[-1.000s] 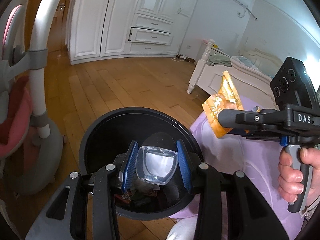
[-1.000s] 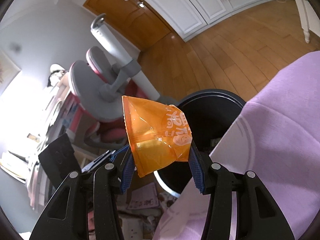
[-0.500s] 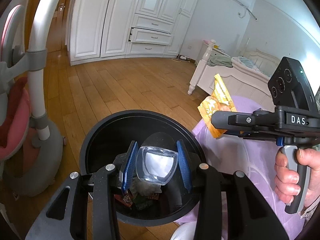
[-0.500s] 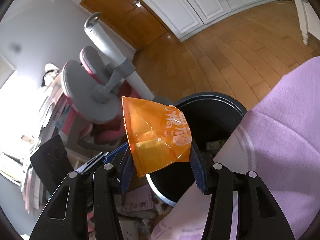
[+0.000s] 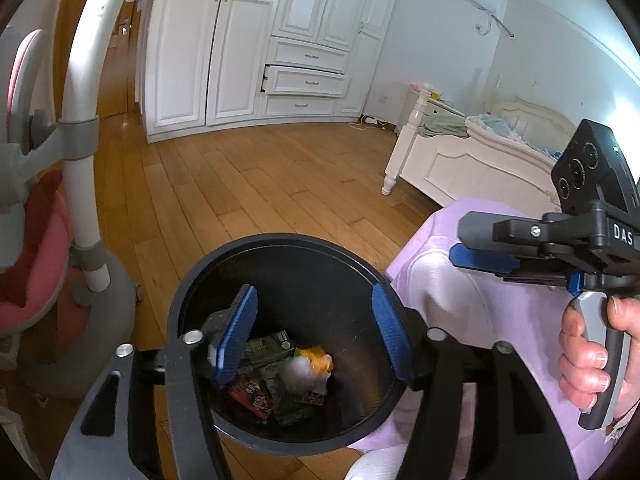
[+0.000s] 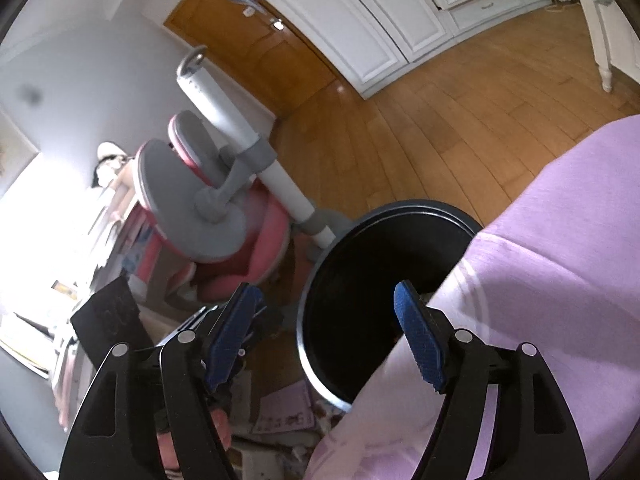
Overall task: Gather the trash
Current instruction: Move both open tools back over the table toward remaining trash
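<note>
Left wrist view: the left hand-held gripper (image 5: 312, 330) hangs right over the black bin (image 5: 280, 246), its blue pads spread wide with nothing between them. Down in the bin lies the trash: an orange wrapper (image 5: 316, 362) at the bottom, a clear plastic cup (image 5: 298, 376) touching it, and dark snack packets (image 5: 260, 390) packed around both. To the right of the bin, above the person's lilac trouser leg (image 5: 460, 292), comes the right hand-held gripper (image 5: 478, 242), seen side-on with a hand (image 5: 584, 356) wrapped around its grey handle; from this angle I cannot tell how far its jaws stand apart. Left of the bin stands a pink-and-grey chair (image 5: 48, 240) on the wooden floor (image 5: 248, 184); beyond the bin, a white wardrobe (image 5: 248, 40), and a white bed (image 5: 472, 160) off to the bin's far right.

Right wrist view: the right hand-held gripper (image 6: 326, 340) has its blue pads wide apart and empty, the gap lined up on the near rim of the bin (image 6: 316, 276). The bin's inside reads as plain black here. The lilac leg (image 6: 560, 280) covers the bin's right side, the chair (image 6: 208, 216) sits to its left, and papers (image 6: 284, 412) lie on the floor below it.
</note>
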A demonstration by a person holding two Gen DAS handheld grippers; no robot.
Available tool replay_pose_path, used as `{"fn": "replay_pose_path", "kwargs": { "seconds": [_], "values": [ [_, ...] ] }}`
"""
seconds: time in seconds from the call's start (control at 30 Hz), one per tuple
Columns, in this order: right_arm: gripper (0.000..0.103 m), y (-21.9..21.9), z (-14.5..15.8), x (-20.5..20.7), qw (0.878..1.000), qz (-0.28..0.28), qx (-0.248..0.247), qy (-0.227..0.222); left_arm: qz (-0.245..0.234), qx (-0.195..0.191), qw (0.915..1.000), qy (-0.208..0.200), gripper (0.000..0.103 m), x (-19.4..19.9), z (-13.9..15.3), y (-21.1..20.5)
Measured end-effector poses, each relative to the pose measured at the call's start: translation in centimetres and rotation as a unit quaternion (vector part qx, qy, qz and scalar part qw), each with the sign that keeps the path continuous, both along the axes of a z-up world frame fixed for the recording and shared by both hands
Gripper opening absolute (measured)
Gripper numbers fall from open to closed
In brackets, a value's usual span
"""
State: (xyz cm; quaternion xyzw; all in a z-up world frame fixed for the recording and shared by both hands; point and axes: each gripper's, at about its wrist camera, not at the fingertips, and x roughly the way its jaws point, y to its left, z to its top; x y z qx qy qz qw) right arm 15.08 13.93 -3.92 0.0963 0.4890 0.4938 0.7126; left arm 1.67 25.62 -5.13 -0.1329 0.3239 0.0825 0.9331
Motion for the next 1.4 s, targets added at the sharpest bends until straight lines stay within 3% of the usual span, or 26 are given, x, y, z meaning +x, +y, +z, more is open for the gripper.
{"fn": "replay_pose_path", "kwargs": {
  "seconds": [0.03, 0.3, 0.4, 1.1, 1.4],
  "values": [
    [0.072, -0.6, 0.3, -0.1, 1.0, -0.002, 0.004, -0.003, 0.0, 0.004, 1.0, -0.003, 0.072, 0.0, 0.3, -0.2],
    [0.072, -6.6, 2.0, -1.0, 0.999, -0.033, 0.011, -0.032, -0.048, 0.013, 0.9987, -0.014, 0.073, 1.4, 2.2, -3.9],
    [0.072, -9.4, 2.6, -1.3, 0.998, -0.048, 0.007, -0.048, -0.074, 0.018, 0.9969, -0.02, 0.081, 2.3, 2.7, -5.9],
    [0.072, -26.7, 2.7, -1.3, 0.982, -0.167, -0.012, -0.088, -0.181, 0.04, 0.9825, -0.016, 0.081, 8.0, 4.1, -16.8],
    [0.072, -31.3, 2.3, -0.3, 0.968, -0.213, -0.051, -0.121, -0.225, 0.017, 0.9743, -0.004, 0.081, 12.7, 4.1, -21.0]
  ]
}}
